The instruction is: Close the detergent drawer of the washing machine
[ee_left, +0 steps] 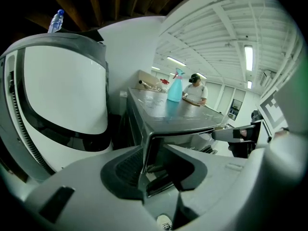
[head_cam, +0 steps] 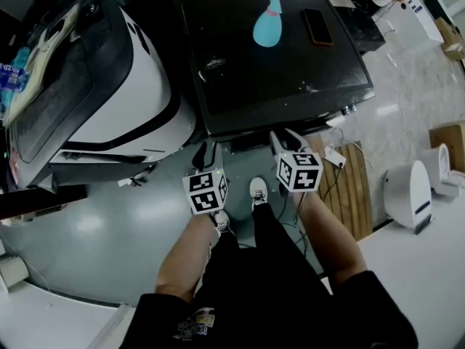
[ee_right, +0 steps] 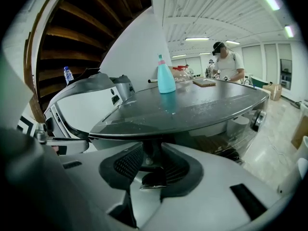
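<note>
The washing machine [head_cam: 276, 71] has a dark glossy top. Below its near edge a grey drawer front [head_cam: 248, 141] sticks out toward me. My left gripper [head_cam: 206, 153] sits at the drawer's left end and my right gripper [head_cam: 283, 139] at its right end. In the left gripper view the jaws [ee_left: 153, 170] stand partly apart, with a thin metal corner edge [ee_left: 145, 158] between them; the pads do not visibly press on it. Looking along the right gripper [ee_right: 153, 170], I find its jaws also partly apart, around a small dark piece [ee_right: 154, 178] under the top's edge.
A blue spray bottle [head_cam: 267, 22] and a phone [head_cam: 318, 26] lie on the dark top. A big white-and-black curved machine [head_cam: 109, 86] stands close on the left. My feet [head_cam: 258, 191] are on the grey floor. A wooden pallet [head_cam: 354, 187] and a white device [head_cam: 410, 195] are at right.
</note>
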The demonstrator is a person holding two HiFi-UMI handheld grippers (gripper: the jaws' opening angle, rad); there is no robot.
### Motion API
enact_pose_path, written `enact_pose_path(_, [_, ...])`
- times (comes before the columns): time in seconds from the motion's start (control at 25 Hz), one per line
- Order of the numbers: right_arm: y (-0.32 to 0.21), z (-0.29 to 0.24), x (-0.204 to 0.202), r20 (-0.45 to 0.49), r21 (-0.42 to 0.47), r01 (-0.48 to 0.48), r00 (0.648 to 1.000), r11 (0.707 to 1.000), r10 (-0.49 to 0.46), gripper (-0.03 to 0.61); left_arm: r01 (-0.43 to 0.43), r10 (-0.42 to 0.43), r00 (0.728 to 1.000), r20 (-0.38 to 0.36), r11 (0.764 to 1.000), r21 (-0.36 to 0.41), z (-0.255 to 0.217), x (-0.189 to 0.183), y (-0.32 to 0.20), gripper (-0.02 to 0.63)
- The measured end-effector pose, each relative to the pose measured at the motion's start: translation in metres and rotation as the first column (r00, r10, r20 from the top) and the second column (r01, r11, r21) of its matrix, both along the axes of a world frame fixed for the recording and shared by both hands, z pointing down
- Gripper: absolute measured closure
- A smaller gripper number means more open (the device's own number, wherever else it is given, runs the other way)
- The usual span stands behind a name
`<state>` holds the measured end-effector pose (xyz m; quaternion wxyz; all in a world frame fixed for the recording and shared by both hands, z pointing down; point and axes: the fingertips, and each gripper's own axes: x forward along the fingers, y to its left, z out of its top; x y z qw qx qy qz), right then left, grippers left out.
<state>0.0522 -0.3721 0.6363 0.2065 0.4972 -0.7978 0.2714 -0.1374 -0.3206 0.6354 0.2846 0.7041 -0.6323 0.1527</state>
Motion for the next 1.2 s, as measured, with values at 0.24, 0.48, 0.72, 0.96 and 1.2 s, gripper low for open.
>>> enact_pose_path(0.24, [0.016, -0.027, 0.003, -0.004, 0.045, -0.033, 0.999, 0.998, 0.033, 0.578, -0.035, 0.034, 0.999, 0.022, 0.998, 0.049, -0.029, -0.014, 0.018, 0.591])
enact_pose_path(0.48, [0.046, -0.069, -0.006, 0.049, 0.128, -0.037, 0.998, 0.991, 0.031, 0.581, -0.095, 0.092, 0.995, 0.027, 0.987, 0.128, -0.073, -0.027, 0.044, 0.611])
enact_pose_path(0.72, [0.088, -0.114, -0.029, 0.087, 0.207, -0.023, 0.996, 0.978, 0.005, 0.581, -0.16, 0.154, 0.987, 0.043, 0.96, 0.228, -0.122, -0.036, 0.077, 0.611])
enact_pose_path(0.96, [0.135, -0.158, -0.051, 0.07, 0.316, 0.018, 0.997, 0.949, -0.042, 0.581, -0.24, 0.226, 0.971, 0.08, 0.919, 0.312, -0.161, -0.04, 0.113, 0.611])
enact_pose_path(1.2, [0.179, -0.179, -0.058, 0.059, 0.367, 0.019, 0.997, 0.93, -0.044, 0.581, -0.333, 0.319, 0.943, 0.095, 0.885, 0.327, -0.17, -0.036, 0.154, 0.611])
